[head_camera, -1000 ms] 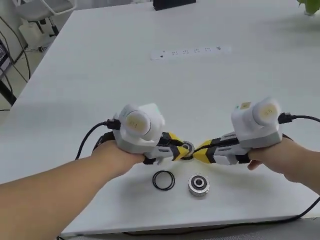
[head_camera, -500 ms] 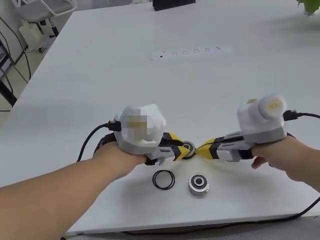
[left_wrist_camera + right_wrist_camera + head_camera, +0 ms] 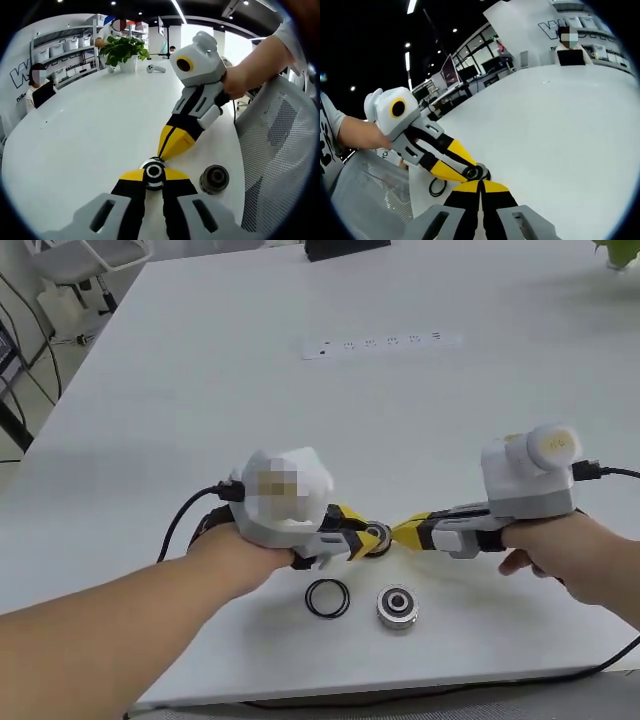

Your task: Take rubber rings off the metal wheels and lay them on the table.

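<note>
L gripper point(image 3: 360, 539) clamped on wheel point(image 3: 376, 537); R gripper point(image 3: 399, 533) jaws together at its rim. Step, likely: stripping its rubber. Next: pull R away, lay it by loose ring point(image 3: 327, 598), near side.

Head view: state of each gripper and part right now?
Held wheel, clamped above the table, dark ring seemingly on.
Left gripper, shut on held wheel.
Right gripper, shut, tip at held wheel's rim.
Loose ring, flat on table, off any wheel.
Second wheel, flat on table, free of both grippers.
</note>
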